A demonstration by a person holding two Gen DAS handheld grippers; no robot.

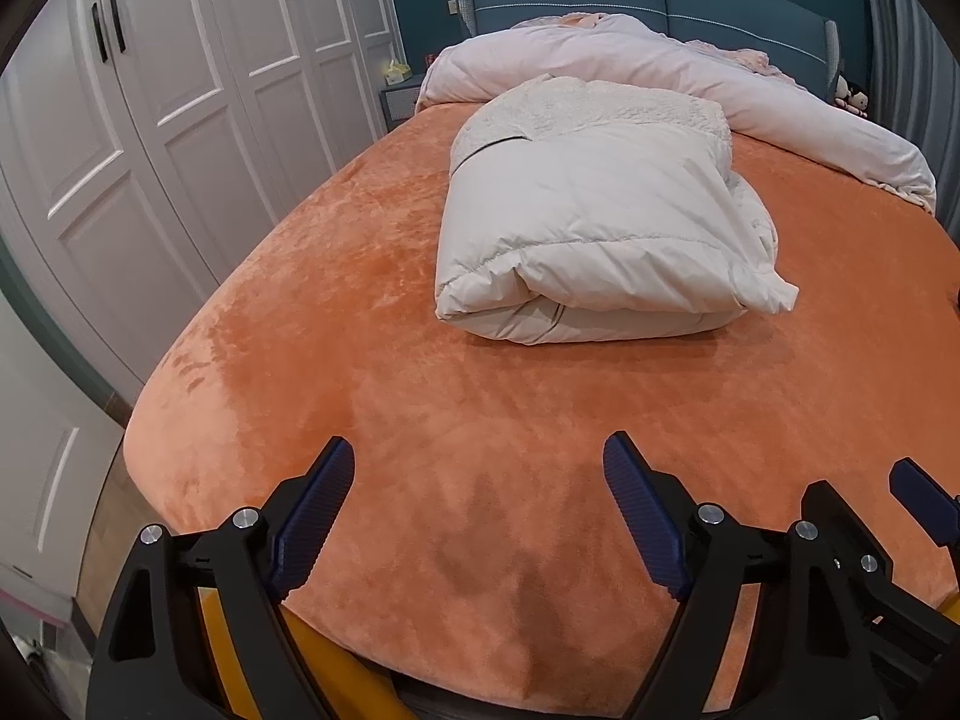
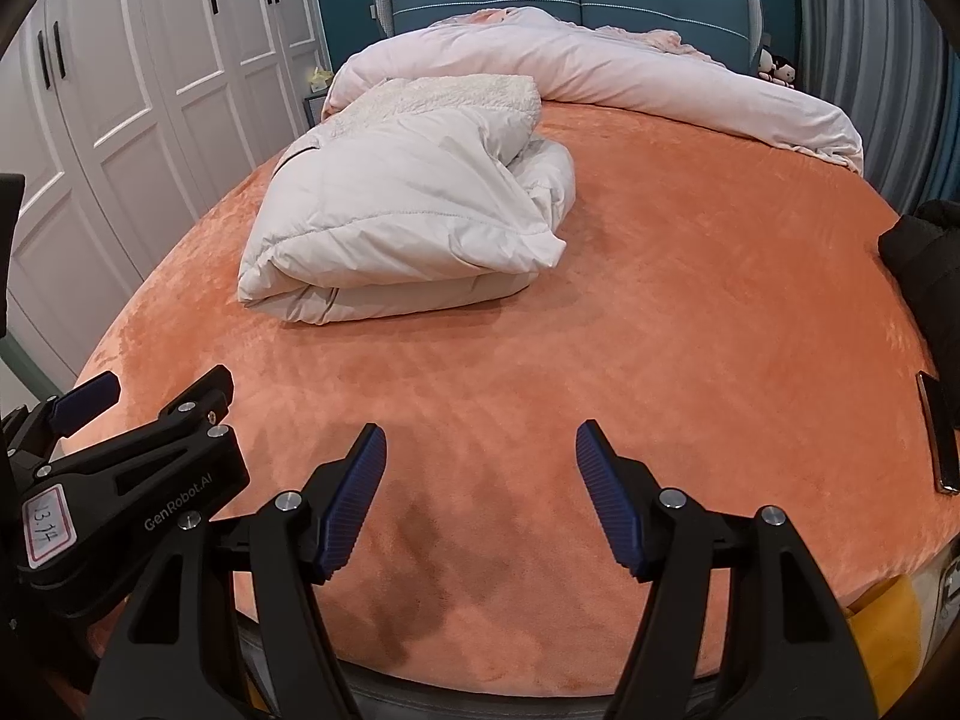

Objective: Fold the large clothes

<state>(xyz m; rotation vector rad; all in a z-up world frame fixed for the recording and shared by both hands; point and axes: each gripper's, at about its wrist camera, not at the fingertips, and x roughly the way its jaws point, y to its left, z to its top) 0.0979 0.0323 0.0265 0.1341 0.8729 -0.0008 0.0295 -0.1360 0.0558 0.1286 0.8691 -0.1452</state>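
Both tools sit at the near edge of the bed: your left gripper and right gripper hover side by side over bare orange bedspread, each with its blue-padded fingers spread wide and nothing between them. Neither touches fabric; held low and parallel at the foot of the mattress, they appear to be in a rest or ready pose, from which either can reach forward without crossing the other. In the left view the right tool shows at the lower right corner, and in the right view the left tool shows at the lower left, which confirms how close together you hold them. Farther up the bed, left of centre and well apart from both tools, lies the white padded coat, already doubled into a thick bundle with its fleecy lining turned up at the far end and a loose flap spilling out on its right side. That flap suggests the fold is largely done but may need tidying. Beyond it a pale pink duvet is pushed against the blue headboard, probably to free working space. At the right edge a dark garment and a phone lie aside; the garment may be next.
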